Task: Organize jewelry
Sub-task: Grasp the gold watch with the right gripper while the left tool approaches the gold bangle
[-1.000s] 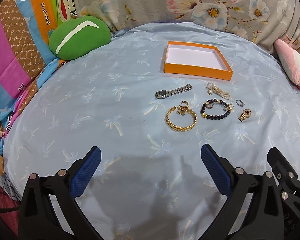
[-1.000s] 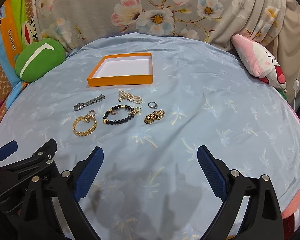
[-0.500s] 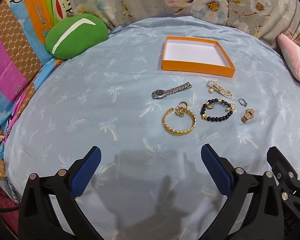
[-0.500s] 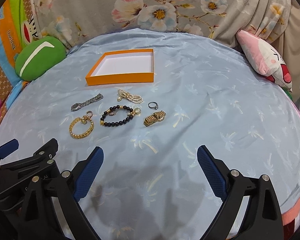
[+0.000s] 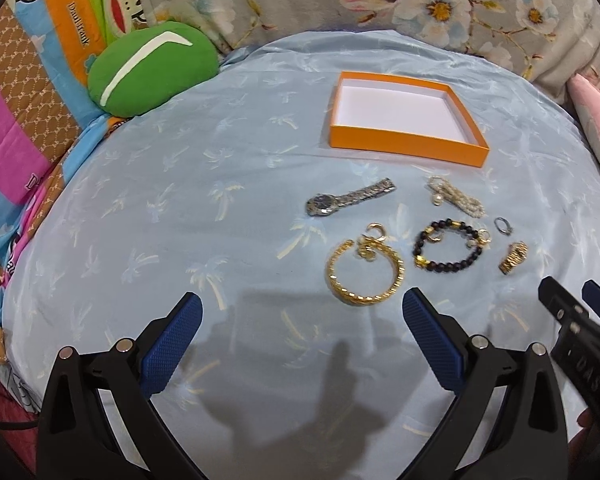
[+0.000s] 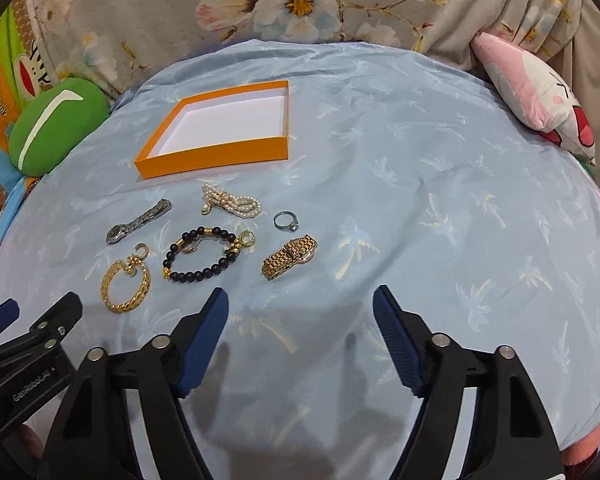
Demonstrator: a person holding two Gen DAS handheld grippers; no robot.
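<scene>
Jewelry lies on a pale-blue palm-print sheet (image 5: 180, 208) before floral fabric (image 6: 320, 4); each hand-held gripper gapes apart.

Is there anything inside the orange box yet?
No. The orange box shows only its bare white floor in both wrist views. The near wall hides a thin strip of floor behind it. All the jewelry, such as the gold bangle, lies on the blue sheet.

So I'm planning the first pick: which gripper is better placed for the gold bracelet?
Probably the left gripper: the gold bracelet lies just ahead of its open jaws, whereas it sits off to the left of the right gripper.
</scene>
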